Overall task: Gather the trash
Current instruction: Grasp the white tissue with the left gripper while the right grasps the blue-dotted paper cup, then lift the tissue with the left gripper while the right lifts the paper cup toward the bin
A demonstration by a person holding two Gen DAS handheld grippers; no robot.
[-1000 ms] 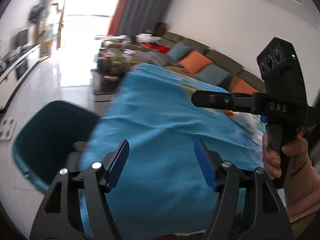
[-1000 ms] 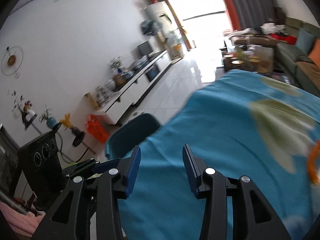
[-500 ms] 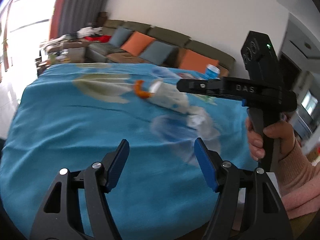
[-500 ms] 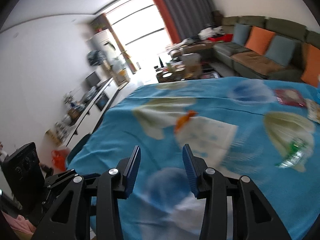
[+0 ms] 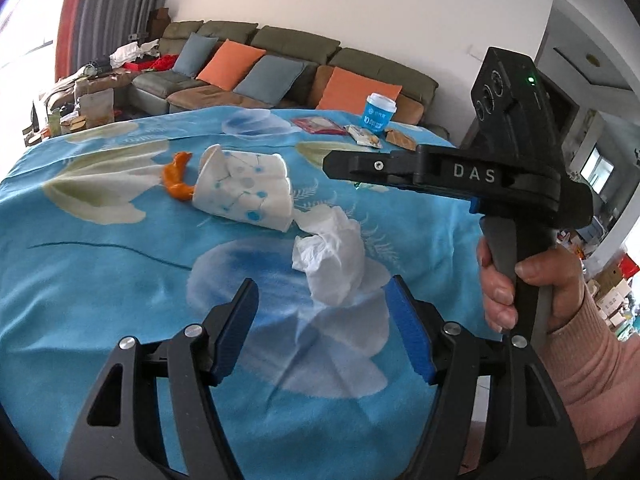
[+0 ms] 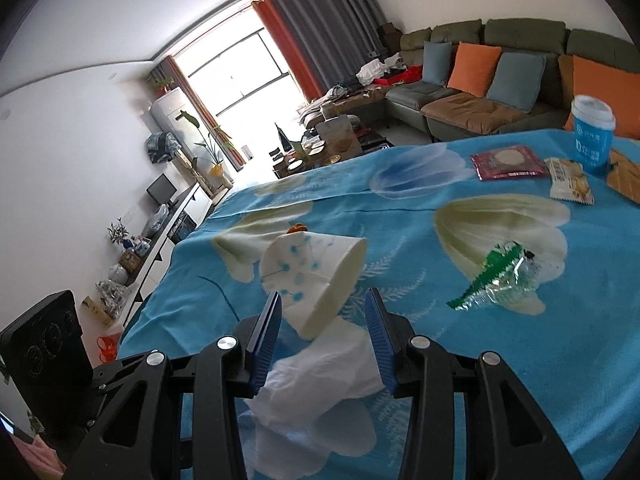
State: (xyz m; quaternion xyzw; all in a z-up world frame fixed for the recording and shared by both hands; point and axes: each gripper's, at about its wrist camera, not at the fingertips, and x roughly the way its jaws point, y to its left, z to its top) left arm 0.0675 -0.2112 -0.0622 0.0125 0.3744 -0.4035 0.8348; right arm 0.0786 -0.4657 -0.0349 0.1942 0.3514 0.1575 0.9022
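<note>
Two open tongs, left [image 5: 322, 320] and right [image 6: 322, 334], above crumpled tissue [image 5: 332, 264], tipped paper cup [image 6: 312, 276] just beyond.

orange peel [image 6: 297, 228]: mostly hidden behind the tipped paper cup [image 6: 316, 276]
tissue [image 6: 320, 376]: near end under the right hand-held gripper [image 6: 322, 326] frame
brown wrapper [image 6: 624, 176]: cut by right edge (print unreadable)

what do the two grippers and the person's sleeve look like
Both grippers, left and right, are black frames with silver screws and ribbed blue pads. The right one, seen from the left wrist, reads "DAS" in white, with a green light on top. The sleeve is pink ribbed knit.
</note>
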